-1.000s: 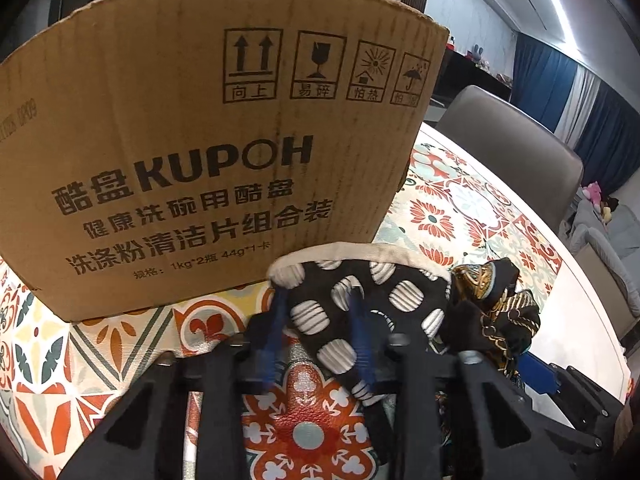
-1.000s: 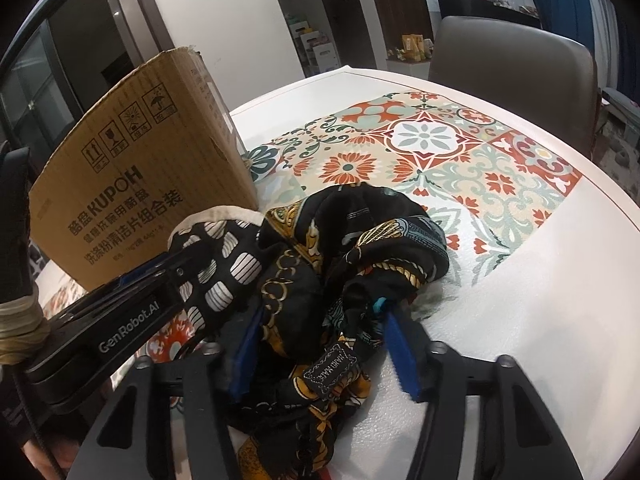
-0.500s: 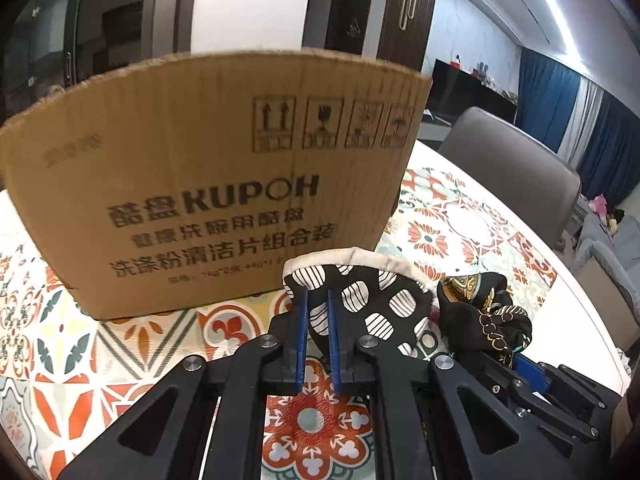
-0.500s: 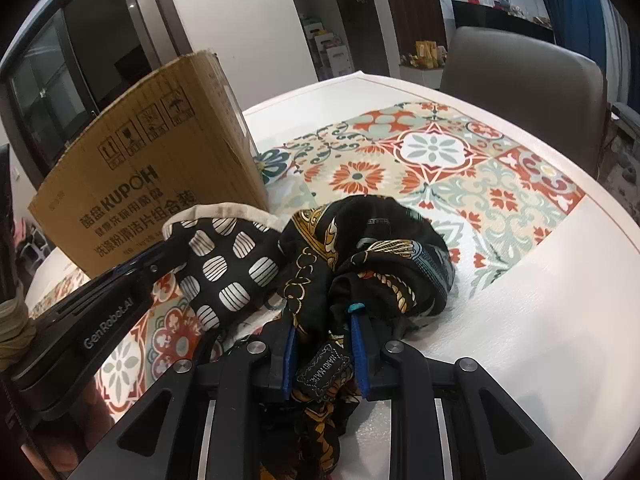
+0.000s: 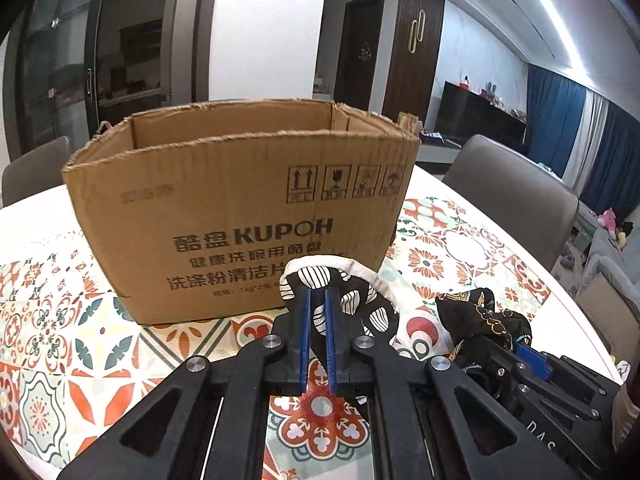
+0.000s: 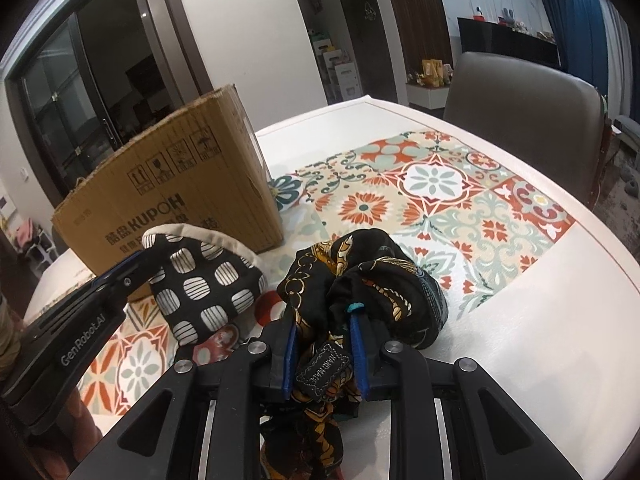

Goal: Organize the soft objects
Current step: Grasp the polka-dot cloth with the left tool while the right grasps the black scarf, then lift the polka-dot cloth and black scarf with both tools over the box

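Note:
A black pouch with white striped dots and a cream rim (image 5: 352, 300) (image 6: 204, 280) hangs lifted off the table, pinched by my left gripper (image 5: 316, 296), which is shut on its edge. To its right lies a bunched black scarf with gold print (image 6: 376, 280) (image 5: 480, 316). My right gripper (image 6: 324, 320) is shut on the scarf's near folds, a woven label showing between the blue pads. An open brown cardboard box (image 5: 240, 216) (image 6: 176, 184) stands just behind the pouch, its inside showing in the left wrist view.
The white table (image 6: 520, 340) carries a patterned floral mat (image 6: 436, 184). Grey chairs (image 5: 516, 196) (image 6: 524, 96) stand at its far side. Dark doors and blue curtains line the room behind.
Both grippers closed, the left on the dotted pouch and the right on the scarf. Both then rose; the box's open top has come into the left wrist view.

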A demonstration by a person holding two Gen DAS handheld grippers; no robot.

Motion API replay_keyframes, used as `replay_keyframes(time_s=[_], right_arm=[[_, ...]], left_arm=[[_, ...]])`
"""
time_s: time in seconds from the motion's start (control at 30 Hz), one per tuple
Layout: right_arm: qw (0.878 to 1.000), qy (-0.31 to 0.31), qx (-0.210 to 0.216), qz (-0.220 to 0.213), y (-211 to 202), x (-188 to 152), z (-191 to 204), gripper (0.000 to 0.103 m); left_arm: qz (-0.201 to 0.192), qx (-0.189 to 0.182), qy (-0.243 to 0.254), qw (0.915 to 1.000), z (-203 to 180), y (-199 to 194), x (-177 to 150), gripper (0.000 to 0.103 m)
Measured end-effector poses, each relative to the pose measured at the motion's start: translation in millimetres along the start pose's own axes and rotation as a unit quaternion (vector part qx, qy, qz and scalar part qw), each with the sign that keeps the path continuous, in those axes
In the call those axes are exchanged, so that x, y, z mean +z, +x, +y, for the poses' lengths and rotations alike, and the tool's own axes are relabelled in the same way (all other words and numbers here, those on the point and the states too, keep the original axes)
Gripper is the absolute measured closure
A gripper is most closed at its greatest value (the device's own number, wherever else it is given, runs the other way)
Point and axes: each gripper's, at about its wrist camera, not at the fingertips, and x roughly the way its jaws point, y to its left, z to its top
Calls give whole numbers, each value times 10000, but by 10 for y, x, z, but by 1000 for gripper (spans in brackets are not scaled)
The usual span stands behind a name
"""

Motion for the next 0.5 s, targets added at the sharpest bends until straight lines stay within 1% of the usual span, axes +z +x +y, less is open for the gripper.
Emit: replay_keyframes(time_s=[0.5], right_arm=[[9985,-218,183,-461,-360,177,168,79]], left_arm=[[-415,170,-145,9989,16,-457,64,95]])
